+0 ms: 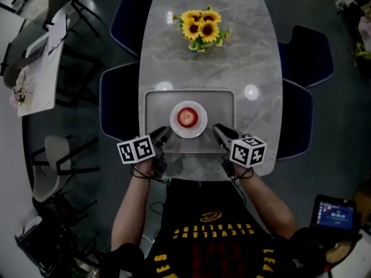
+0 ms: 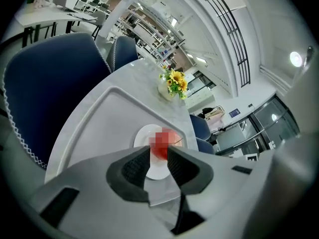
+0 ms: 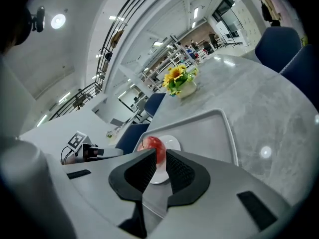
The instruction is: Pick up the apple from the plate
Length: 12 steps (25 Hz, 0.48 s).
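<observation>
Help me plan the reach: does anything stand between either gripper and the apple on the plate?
Nothing visible does. The apple sits alone on the white plate in the tray. The left gripper and right gripper flank the plate's near side, jaws apart and empty, with only bare tray and plate rim before them.

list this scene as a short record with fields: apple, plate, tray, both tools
apple: red, on the white plate, untouched
plate: middle of the grey tray
tray: near end of the marble table
left tool: jaws apart, empty, short of the apple
right tool: jaws apart, empty, short of the apple
sunflowers: far end of the table
</observation>
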Available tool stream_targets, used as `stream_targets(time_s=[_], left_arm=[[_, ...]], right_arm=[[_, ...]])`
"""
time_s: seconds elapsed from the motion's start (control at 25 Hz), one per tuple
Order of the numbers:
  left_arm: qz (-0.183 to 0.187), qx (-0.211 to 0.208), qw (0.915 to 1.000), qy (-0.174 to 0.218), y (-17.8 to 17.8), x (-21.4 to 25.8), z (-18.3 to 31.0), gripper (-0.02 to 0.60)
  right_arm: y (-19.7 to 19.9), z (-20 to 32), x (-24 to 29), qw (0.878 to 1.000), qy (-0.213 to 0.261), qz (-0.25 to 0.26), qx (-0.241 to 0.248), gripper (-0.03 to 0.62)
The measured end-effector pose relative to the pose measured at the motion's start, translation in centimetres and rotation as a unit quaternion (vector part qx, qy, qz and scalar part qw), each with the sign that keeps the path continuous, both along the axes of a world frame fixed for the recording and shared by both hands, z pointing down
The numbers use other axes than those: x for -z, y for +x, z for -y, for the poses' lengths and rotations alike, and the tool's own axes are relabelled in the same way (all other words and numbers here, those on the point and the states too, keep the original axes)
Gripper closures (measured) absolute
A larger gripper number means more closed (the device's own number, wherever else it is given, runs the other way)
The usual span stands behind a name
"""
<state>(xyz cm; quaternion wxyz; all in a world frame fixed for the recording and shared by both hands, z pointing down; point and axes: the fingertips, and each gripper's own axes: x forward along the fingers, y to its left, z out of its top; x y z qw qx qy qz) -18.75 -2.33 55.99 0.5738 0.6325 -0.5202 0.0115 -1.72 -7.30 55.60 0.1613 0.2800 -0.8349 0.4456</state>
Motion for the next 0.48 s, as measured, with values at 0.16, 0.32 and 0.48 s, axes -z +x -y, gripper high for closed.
stream_targets(time_s=[0.16,0.32,0.48], left_arm=[[-0.002,-0.016,0.9997,-0.020,0.1,-1.9,0.5,0.486],[-0.002,-0.029,0.9990,-0.035,-0.2,-3.2,0.7,0.486],[-0.012,-0.036,0.9983,-0.043,-0.2,-3.9,1.1,0.486]], right_arm=[[0.1,0.2,-1.5,1.000,-0.024,-0.012,-0.013,0.546],[0.0,0.5,-2.5,0.999,-0.039,-0.019,-0.021,0.546],[-0.3,0.5,-3.1,0.998,-0.050,-0.020,-0.024,0.546]])
